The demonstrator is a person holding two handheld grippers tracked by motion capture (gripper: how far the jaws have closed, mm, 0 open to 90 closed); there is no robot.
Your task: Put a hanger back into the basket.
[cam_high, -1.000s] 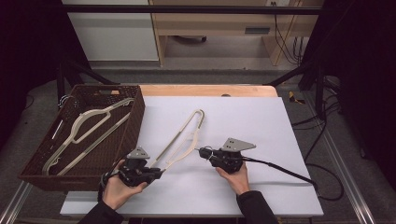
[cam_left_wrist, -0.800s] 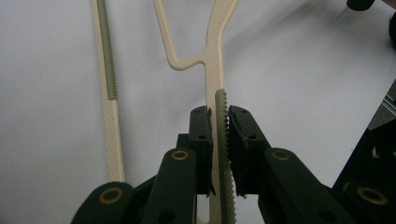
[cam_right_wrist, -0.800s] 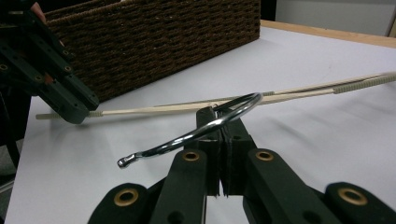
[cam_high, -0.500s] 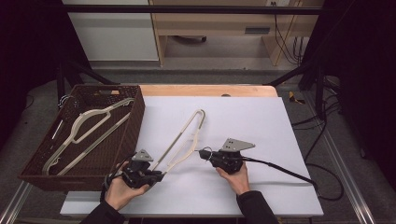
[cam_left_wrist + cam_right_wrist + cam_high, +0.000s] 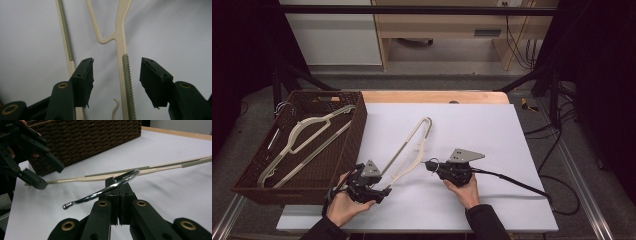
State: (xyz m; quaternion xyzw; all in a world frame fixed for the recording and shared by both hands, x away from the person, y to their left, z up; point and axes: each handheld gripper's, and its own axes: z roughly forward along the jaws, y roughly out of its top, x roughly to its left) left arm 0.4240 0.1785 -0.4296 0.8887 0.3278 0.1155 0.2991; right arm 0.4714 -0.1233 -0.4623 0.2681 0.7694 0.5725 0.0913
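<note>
A cream plastic hanger (image 5: 412, 145) with a chrome hook (image 5: 100, 192) lies slanted on the white table (image 5: 492, 130). My left gripper (image 5: 384, 189) is at the hanger's near end. In the left gripper view it (image 5: 116, 77) stands open, and its jaws have just been opening. The hanger's ribbed arm (image 5: 126, 75) runs between the pads (image 5: 86, 75) without touching either one. My right gripper (image 5: 117, 183) is shut on the chrome hook, its jaws pressed together around the wire. In the high view it (image 5: 430, 165) sits at the middle of the hanger's long side.
A dark woven basket (image 5: 357, 125) stands at the table's left edge with another cream hanger (image 5: 307, 137) lying in it. A black cable (image 5: 522, 185) trails right from the right gripper. A wooden strip (image 5: 437, 96) borders the far side of the table.
The left gripper's jaws have parted and let go of the hanger's arm. The right gripper and the hanger have stayed where they were.
</note>
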